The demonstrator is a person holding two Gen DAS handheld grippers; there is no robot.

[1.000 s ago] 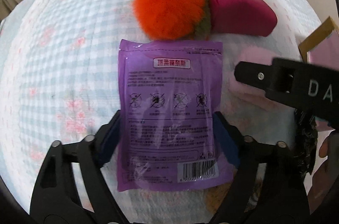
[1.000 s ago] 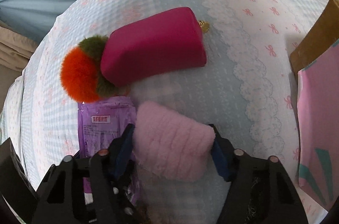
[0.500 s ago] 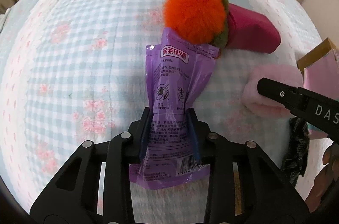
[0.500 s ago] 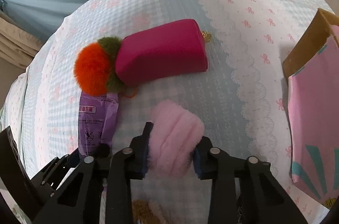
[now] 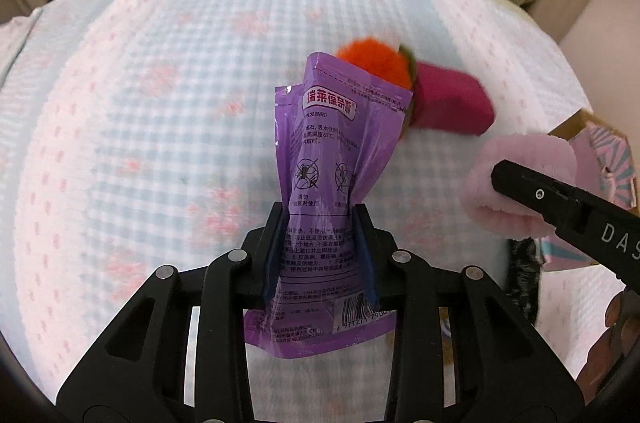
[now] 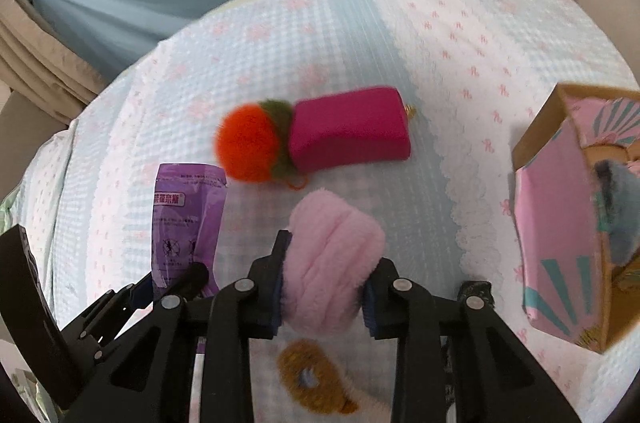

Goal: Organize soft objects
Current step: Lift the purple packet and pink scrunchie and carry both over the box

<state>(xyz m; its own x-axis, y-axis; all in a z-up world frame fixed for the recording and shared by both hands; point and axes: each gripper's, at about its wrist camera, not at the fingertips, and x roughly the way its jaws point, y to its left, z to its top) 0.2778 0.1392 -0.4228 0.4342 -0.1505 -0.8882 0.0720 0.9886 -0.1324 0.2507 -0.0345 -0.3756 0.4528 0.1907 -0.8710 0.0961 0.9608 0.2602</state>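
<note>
Your left hand-held gripper [image 5: 322,243] is clamped on the purple sachet [image 5: 340,159], squeezing it at the waist so the film crumples between the blue pads. The upper part of the sachet stands up ahead of the fingers, and its barcode end hangs out behind them, toward you. The sachet looks raised off the bed [image 5: 140,127], though where its lower edge sits is hard to tell.

Your right hand-held gripper [image 6: 324,275] is closed on the pink fluffy piece [image 6: 332,259], which bulges out forward past the fingertips. In the left wrist view the same pink piece [image 5: 524,183] sits to the right of your left hand-held gripper, behind the black finger of the other tool.

Ahead of both hand-held grippers, the orange pompom [image 6: 248,147] lies on the checked bedspread, touching the left end of the magenta pouch [image 6: 348,133]. From the left wrist view the top of the sachet overlaps the pompom [image 5: 372,63].

To the right of your right hand-held gripper stands the pink cardboard box [image 6: 552,207], open, with something grey and fuzzy [image 6: 618,207] inside. Just below and behind the right fingers, a brown fuzzy item [image 6: 312,379] lies on the bed.
</note>
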